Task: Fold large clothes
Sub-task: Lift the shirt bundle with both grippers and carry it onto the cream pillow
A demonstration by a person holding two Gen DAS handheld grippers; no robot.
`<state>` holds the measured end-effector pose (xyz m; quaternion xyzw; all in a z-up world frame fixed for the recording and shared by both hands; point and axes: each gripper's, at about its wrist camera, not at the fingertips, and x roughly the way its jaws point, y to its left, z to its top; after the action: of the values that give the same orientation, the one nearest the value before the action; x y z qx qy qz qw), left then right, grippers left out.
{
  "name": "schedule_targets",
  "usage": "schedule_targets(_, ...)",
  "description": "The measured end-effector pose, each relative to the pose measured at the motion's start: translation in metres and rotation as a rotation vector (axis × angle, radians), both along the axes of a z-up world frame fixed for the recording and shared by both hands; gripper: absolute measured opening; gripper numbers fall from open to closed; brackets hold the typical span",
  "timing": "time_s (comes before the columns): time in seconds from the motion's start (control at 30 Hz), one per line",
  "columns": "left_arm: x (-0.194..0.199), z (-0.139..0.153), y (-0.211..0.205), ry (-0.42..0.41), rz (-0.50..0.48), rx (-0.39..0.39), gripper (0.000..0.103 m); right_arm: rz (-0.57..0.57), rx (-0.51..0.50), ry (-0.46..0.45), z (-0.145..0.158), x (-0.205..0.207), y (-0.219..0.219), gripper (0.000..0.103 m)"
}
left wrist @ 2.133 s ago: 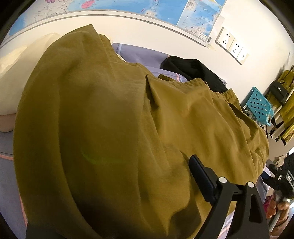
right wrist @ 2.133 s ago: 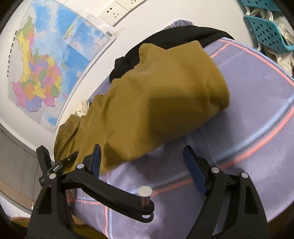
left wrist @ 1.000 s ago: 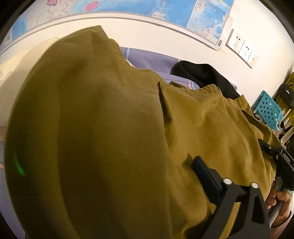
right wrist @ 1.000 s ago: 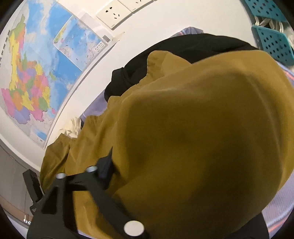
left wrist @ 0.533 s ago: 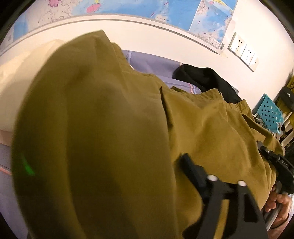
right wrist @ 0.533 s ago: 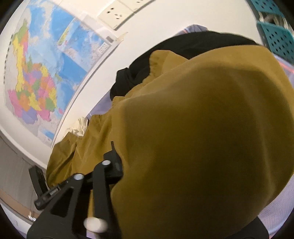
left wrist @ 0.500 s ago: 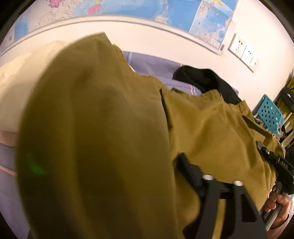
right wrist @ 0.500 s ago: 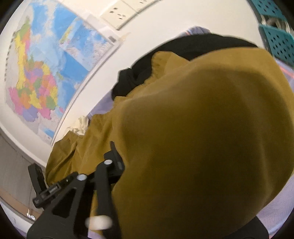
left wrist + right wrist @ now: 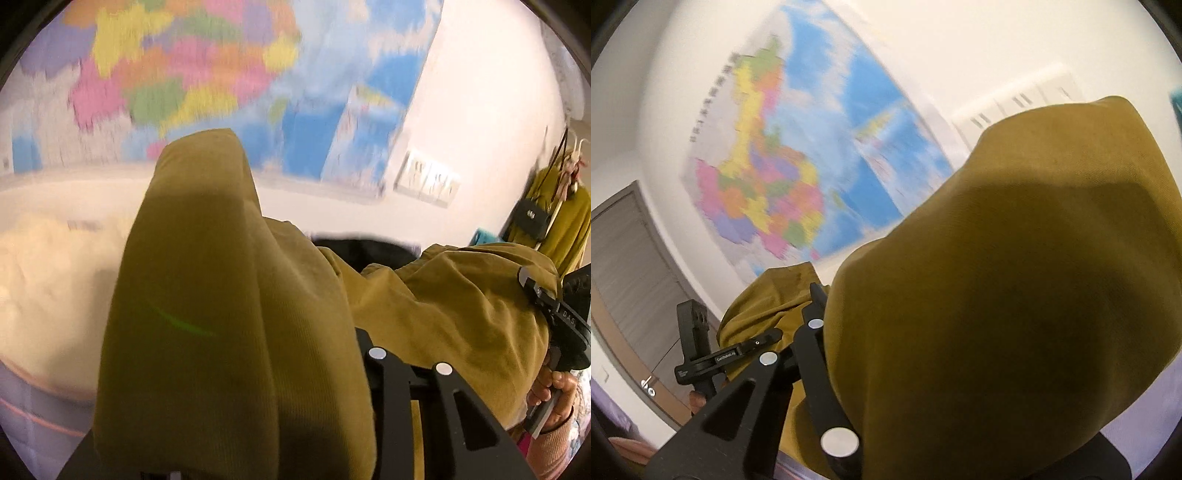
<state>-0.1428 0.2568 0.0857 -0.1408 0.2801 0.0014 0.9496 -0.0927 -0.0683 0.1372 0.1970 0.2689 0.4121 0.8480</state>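
An olive corduroy garment (image 9: 229, 314) is lifted off the bed and hangs between both grippers. In the left wrist view it drapes over my left gripper (image 9: 306, 343); only the right finger (image 9: 364, 343) shows, pressed into the cloth, and the jaws are closing on it. In the right wrist view the same garment (image 9: 1015, 295) bulges over my right gripper (image 9: 886, 314), hiding its right finger. The left finger (image 9: 817, 295) bites into the fabric as the jaws are closing. Each view shows the other gripper at its edge: the right gripper (image 9: 554, 317) and the left gripper (image 9: 698, 354).
A colourful wall map (image 9: 798, 155) and wall sockets (image 9: 428, 181) fill the background. A cream pillow (image 9: 44, 288) and a black garment (image 9: 362, 251) lie on the purple bed (image 9: 44, 417). Olive clothes with a black bag (image 9: 535, 218) hang at the right; a grey door (image 9: 624, 266) is at the left.
Both grippers have risen sharply with the olive garment, and their jaws have narrowed on it. The views now face the wall map, and most of the bed has dropped out of sight.
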Motion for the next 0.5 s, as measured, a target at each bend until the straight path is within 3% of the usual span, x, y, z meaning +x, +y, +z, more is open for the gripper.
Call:
schedule_targets(0.13,-0.013,0.054,0.035,-0.106,0.051,0.055,0.033,0.056,0.037,-0.082,0.040,0.012,0.038,0.014)
schedule_targets(0.27,-0.021,0.091,0.090,-0.154,0.153,0.109,0.034,0.144,0.097,-0.115,0.066,0.035,0.109,0.014)
schedule_targets(0.5,-0.027,0.107,0.206,-0.165,0.379,0.210,0.034,0.282,0.130,-0.091,0.059,0.065,0.256,0.014)
